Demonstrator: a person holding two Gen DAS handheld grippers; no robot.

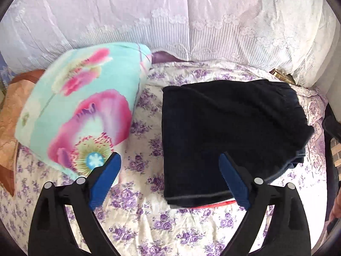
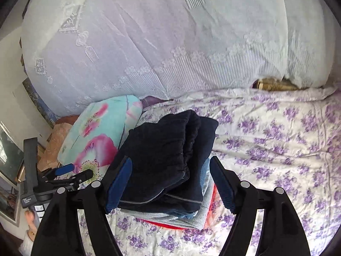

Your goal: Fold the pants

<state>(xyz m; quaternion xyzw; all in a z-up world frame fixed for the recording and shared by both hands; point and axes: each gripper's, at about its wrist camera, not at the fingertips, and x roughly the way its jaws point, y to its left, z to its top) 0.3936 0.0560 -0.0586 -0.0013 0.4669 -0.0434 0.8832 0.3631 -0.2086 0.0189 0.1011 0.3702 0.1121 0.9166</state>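
The dark navy pants (image 1: 226,136) lie folded into a thick rectangle on top of a small stack of folded clothes on the bed. In the right wrist view the pants (image 2: 166,162) show their elastic waistband, with grey, light blue and red garments (image 2: 204,215) under them. My left gripper (image 1: 170,179) is open and empty, hovering over the stack's near left corner. My right gripper (image 2: 170,183) is open and empty, its fingers on either side of the stack's near end. The left gripper also shows at the left of the right wrist view (image 2: 70,175).
The bed has a white sheet with purple flowers (image 2: 277,149). A turquoise pillow with pink flowers (image 1: 81,115) stands just left of the stack. A white lace curtain (image 1: 170,21) hangs behind the bed. Brown fabric (image 1: 10,115) lies at the far left.
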